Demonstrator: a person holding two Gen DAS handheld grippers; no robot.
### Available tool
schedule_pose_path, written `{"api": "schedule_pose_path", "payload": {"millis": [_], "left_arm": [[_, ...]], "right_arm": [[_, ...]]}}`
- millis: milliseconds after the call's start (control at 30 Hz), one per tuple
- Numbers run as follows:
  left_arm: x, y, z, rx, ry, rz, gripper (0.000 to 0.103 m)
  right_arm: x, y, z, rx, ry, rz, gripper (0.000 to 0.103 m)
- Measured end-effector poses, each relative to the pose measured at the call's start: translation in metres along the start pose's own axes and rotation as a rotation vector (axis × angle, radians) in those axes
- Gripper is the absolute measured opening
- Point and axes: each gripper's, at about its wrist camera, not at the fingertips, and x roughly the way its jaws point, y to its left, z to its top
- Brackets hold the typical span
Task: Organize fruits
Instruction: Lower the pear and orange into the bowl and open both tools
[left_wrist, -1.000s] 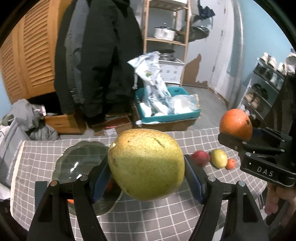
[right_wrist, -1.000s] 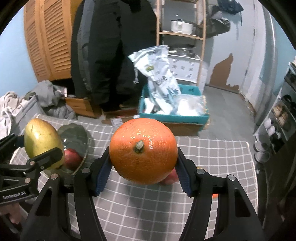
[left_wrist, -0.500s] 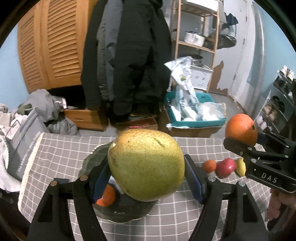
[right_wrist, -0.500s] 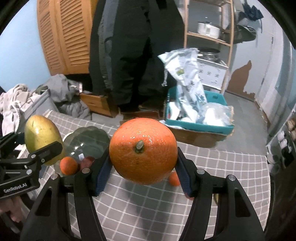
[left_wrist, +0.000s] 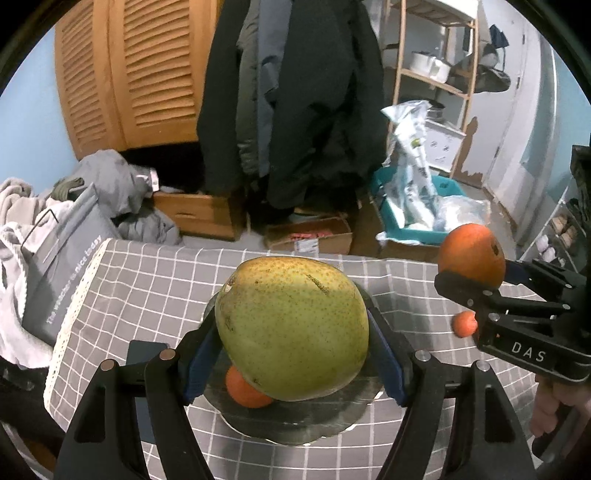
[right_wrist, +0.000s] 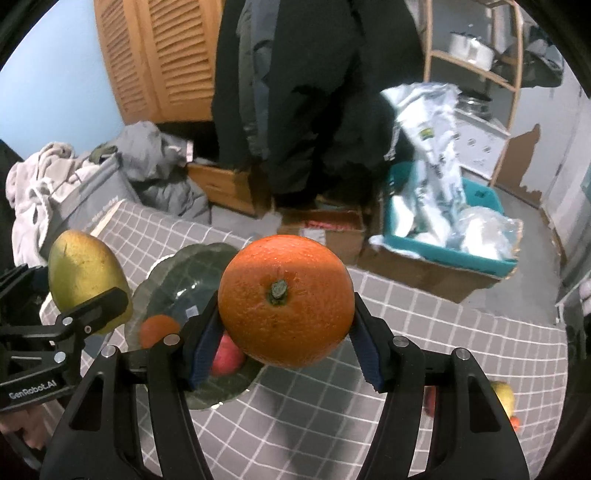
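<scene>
The left tool (left_wrist: 293, 332) was clamped on a yellow-green pear (left_wrist: 291, 328), held above the dark glass plate (right_wrist: 177, 280) on the table (left_wrist: 147, 273). The right tool (right_wrist: 284, 325) gripped an orange (right_wrist: 284, 299), at three o'clock of the pear.

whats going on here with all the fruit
A person is sorting fruit with a handheld gripper in each hand. The left gripper is shut on a pear, held over a dark plate on the checked tablecloth. The right gripper is shut on an orange beside it. The plate holds a small orange fruit and a red fruit. A few more small fruits lie loose on the cloth to the right.
</scene>
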Motion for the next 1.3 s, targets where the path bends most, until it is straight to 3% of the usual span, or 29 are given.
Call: {"api": "schedule_pose_path", "payload": {"millis": [500, 733, 1300], "left_arm": [[0.066, 0.042, -0.018, -0.097, 0.148, 0.037, 0.076], [0.090, 0.063, -0.032, -0.170, 0.221, 0.029, 0.076], [0.108, 0.068, -0.037, -0.181, 0.255, 0.003, 0.076]], "right_arm": [[0.080, 0.026, -0.007, -0.011, 0.153, 0.072, 0.064], [0.099, 0.034, -0.011, -0.018, 0.194, 0.079, 0.064], [0.117, 0.040, -0.014, -0.013, 0.227, 0.098, 0.064]]}}
